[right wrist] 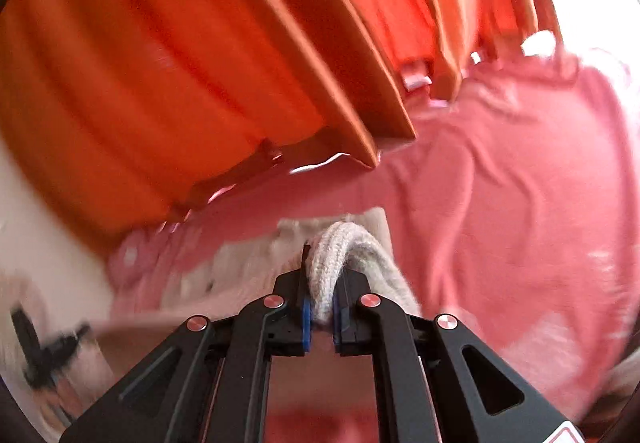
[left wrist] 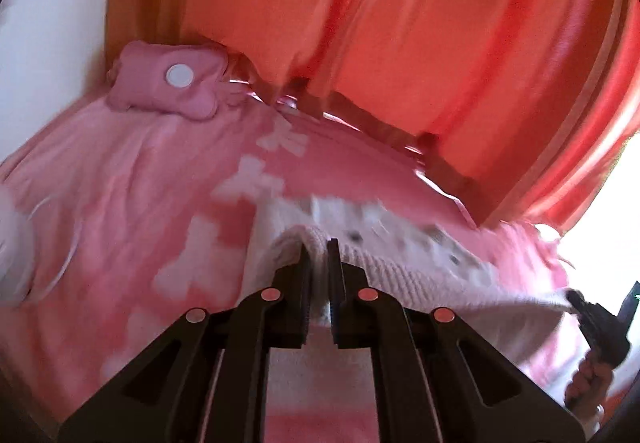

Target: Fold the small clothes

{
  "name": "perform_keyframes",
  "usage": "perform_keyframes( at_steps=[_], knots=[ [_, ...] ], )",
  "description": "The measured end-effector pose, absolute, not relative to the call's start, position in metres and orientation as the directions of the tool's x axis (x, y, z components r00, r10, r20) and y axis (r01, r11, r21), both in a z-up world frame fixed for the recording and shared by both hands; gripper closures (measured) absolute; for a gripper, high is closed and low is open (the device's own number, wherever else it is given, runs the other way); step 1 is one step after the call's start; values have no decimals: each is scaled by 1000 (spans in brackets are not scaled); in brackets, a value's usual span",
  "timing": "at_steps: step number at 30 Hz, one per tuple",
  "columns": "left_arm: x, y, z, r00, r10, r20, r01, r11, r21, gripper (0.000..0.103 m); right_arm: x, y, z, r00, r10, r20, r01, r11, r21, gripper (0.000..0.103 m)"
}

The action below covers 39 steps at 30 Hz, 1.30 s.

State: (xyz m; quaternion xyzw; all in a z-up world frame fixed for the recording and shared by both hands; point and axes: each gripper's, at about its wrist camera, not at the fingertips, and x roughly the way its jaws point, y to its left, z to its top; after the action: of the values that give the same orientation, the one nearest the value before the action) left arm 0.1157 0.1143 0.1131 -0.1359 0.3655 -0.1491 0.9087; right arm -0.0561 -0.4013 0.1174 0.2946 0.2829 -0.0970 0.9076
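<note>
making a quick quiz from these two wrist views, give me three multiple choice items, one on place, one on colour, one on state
1. Where does the pink pillow lie?
A. far left of the bed
B. on the floor
C. atop the garment

2. What colour are the curtains?
A. blue
B. orange-red
C. green

3. What is the right gripper doing?
A. wide open
B. shut on the knit garment
C. holding a pillow

Answers: 1 A, it sits at the blanket's far left; 2 B, orange-red folds fill both views; 3 B, knit fabric is pinched between its fingers.
</note>
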Motion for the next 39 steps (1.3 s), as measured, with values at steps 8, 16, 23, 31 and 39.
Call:
perform_keyframes(
  at_steps=[8, 16, 23, 31, 39],
  knots=[
    [219, 88, 10, 616, -314, -722, 30, 926, -377, 96, 54, -417, 25, 707, -30, -706, 497, 732, 466, 96],
    [232, 76, 5, 623, -291, -726, 51, 941, -334, 91, 52, -423, 34, 755, -2, -655, 463, 709, 532, 89],
    [208, 94, 38, 747, -280, -603, 68, 934, -350, 28, 39, -415, 56, 783, -66, -618, 436, 767, 471, 64],
    [220, 73, 14, 643, -300, -704, 93, 944, -317, 23, 38, -431, 50, 753, -110, -649, 502, 735, 457, 42],
    [229, 58, -3, 584, -272, -765, 121, 961, -250, 84, 77, -403, 21, 599, -113, -793, 477, 846, 240, 82]
  ],
)
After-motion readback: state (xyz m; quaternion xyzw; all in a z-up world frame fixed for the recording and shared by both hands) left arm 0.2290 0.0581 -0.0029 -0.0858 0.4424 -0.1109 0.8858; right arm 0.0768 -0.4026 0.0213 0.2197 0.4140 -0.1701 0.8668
